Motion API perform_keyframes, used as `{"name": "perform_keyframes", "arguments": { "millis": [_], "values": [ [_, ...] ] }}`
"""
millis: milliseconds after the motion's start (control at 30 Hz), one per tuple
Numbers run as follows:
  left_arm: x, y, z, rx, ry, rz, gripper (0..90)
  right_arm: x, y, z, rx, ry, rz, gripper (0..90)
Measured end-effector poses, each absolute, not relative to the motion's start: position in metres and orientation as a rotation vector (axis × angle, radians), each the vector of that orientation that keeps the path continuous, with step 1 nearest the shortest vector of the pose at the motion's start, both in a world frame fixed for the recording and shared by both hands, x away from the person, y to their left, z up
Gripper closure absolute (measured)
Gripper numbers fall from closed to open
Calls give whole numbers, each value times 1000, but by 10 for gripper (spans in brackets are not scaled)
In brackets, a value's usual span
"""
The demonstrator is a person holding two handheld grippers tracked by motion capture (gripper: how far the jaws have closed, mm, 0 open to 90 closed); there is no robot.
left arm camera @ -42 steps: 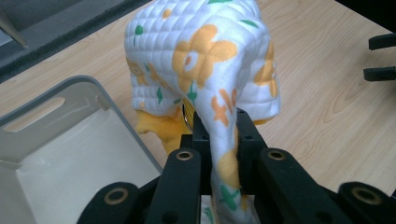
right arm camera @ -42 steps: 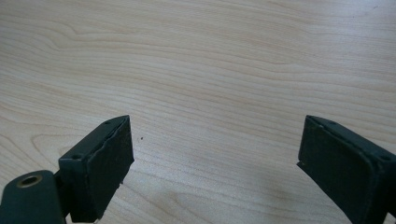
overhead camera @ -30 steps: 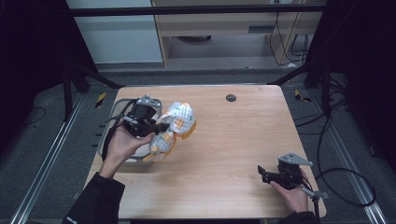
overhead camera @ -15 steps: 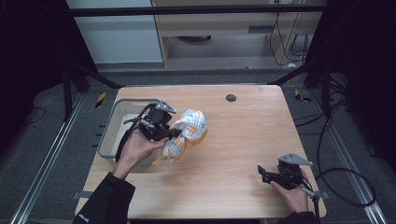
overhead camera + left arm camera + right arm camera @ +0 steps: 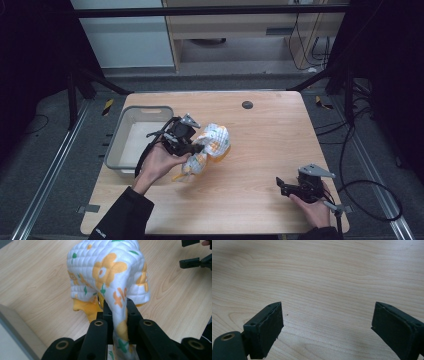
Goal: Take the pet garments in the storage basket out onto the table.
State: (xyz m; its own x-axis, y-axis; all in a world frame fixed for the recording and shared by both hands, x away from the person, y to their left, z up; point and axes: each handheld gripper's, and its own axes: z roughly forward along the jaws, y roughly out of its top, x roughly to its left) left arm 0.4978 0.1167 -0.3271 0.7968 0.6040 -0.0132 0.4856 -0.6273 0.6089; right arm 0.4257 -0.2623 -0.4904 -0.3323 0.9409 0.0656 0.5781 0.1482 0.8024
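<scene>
Left claw (image 5: pixel 192 148) clamped tight on a strip of quilted cloth (image 5: pixel 110 275), white with orange flowers and green leaves, yellow lining peeking out underneath. Held the bundle just off the wooden bench (image 5: pixel 260 150), a bit left of centre, right beside the grey tub (image 5: pixel 116 145) sitting at the bench's left edge. Cloth bunched up past the claw tips and drooped toward the wood; couldn't tell whether the lowest bit touched. Right claw (image 5: pixel 284 186) parked near the bench's front right corner, well apart from the cloth, spread wide with nothing but bare wood between. Small dark round spot (image 5: pixel 247 105) near the far edge.
</scene>
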Motion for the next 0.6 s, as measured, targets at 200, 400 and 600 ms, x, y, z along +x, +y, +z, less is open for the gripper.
{"name": "perform_keyframes", "arguments": {
  "millis": [200,400,600],
  "values": [
    [498,106,-338,2387,789,226,824,425,-262,-490,1445,1971,1052,102],
    [498,97,-348,2393,782,211,825,425,-262,-490,1446,1971,1052,102],
    [498,91,-355,2401,773,187,825,425,-262,-490,1449,1973,1057,101]
  ]
}}
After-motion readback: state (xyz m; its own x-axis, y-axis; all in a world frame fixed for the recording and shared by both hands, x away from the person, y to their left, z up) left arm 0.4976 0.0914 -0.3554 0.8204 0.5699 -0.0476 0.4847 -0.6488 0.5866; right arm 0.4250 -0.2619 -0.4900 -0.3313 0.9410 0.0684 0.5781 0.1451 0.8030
